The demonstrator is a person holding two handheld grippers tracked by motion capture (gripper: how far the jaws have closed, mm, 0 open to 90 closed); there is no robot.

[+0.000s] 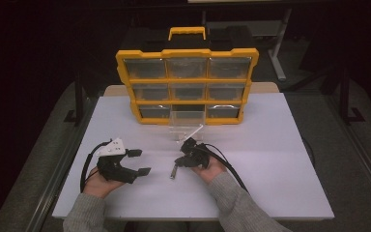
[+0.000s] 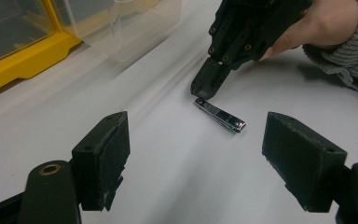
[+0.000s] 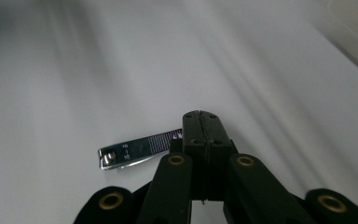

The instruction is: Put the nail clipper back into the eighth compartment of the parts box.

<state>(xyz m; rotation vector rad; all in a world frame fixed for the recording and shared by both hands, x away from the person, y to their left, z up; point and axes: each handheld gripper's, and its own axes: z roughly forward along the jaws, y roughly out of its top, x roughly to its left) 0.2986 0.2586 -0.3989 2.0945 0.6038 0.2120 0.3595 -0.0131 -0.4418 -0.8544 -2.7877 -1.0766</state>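
Right gripper (image 1: 185, 155) closed at the end of a nail clipper (image 1: 174, 171) on the white table (image 1: 270, 159).

The clipper lies flat near the table's middle, in front of the yellow organizer (image 1: 187, 86) and its pulled-out clear drawer (image 1: 186, 121). The right gripper's jaws are pressed together with nothing between them, tips at the clipper's end, perhaps just touching it. The left gripper (image 1: 137, 162) rests well to the side, jaws spread wide, holding nothing.

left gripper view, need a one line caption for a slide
Open left tool faces a nail clipper lying on the white table, the shut right tool poised at its end.
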